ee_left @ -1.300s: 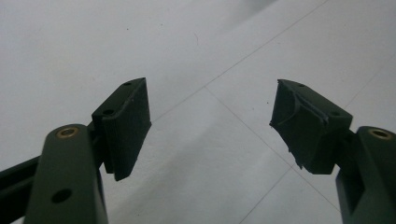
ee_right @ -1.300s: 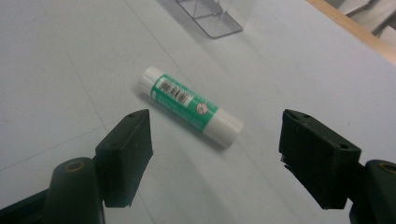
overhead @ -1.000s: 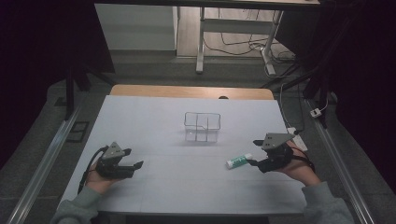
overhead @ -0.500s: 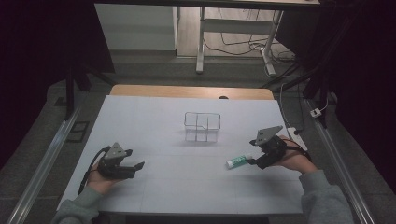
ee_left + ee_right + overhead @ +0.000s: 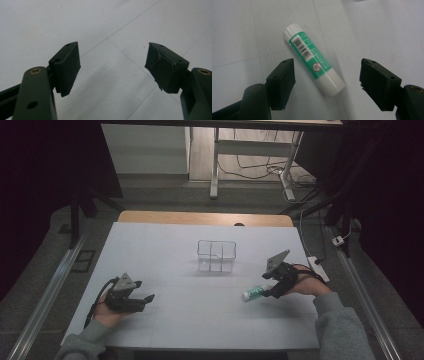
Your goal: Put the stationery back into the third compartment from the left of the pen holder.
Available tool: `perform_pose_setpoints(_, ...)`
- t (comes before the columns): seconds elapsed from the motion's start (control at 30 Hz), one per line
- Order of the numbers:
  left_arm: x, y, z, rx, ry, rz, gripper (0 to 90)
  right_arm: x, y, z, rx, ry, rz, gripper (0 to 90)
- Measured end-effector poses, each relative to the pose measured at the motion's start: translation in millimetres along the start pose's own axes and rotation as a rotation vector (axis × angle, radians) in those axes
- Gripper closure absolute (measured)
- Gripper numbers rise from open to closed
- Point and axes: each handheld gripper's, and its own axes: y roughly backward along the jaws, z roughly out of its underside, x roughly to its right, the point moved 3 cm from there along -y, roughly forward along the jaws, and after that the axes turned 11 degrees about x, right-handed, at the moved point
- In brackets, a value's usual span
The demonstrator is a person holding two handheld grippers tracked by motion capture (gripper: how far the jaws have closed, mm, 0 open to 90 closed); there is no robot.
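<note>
In the high view there are two grippers, one white-and-green tube [image 5: 253, 293] and one clear divided box [image 5: 216, 255] on the white table [image 5: 165, 245]. The left gripper [image 5: 148, 298] rests near the table's left front, well apart from the tube. The right gripper [image 5: 265, 292] has come down and forward since a second ago and now points at the tube, which lies flat just in front of it, where it lay before.

In the left gripper view, the left gripper [image 5: 112, 63] stands wide open over bare table, holding nothing.

In the right gripper view, the right gripper [image 5: 327, 75] is wide open, its jaws having just closed a little; the tube [image 5: 313, 58] lies aslant between them, untouched. Its green label carries one barcode and a round prohibition mark; the small print is unreadable.
</note>
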Motion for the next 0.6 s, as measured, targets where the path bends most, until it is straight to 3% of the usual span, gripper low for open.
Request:
perform_pose_setpoints(0.17, 0.4, -0.8, 0.7, -0.008, 0.003, 0.007, 27.4, -3.7, -9.5, -1.6, -0.02, 0.03, -0.032, 30.6)
perform_pose_setpoints(0.27, 0.6, -1.2, 1.0, -0.01, 0.004, 0.009, 27.4, -5.1, -12.5, -1.9, -0.044, 0.024, -0.041, 32.0)
perform_pose_setpoints(0.3, 0.6, -1.3, 1.0, -0.011, 0.006, 0.011, 27.3, -5.6, -15.9, -1.5, -0.073, 0.03, -0.044, 34.3)
perform_pose_setpoints(0.4, 0.3, -1.6, 1.3, -0.014, 0.01, 0.013, 27.1, -5.5, -19.4, -1.0, -0.095, 0.051, -0.063, 37.7)
perform_pose_setpoints(0.43, 0.1, -1.7, 1.4, -0.015, 0.013, 0.012, 27.0, -6.0, -21.6, -0.7, -0.119, 0.068, -0.059, 42.8)
perform_pose_setpoints(0.57, 0.3, -2.3, 1.5, -0.018, 0.016, 0.014, 27.0, -6.3, -23.9, -1.7, -0.134, 0.092, -0.068, 48.6)
perform_pose_setpoints(0.6, 0.4, -2.5, 1.5, -0.019, 0.013, 0.014, 27.0, -5.6, -25.7, -1.7, -0.123, 0.119, -0.06, 49.9)
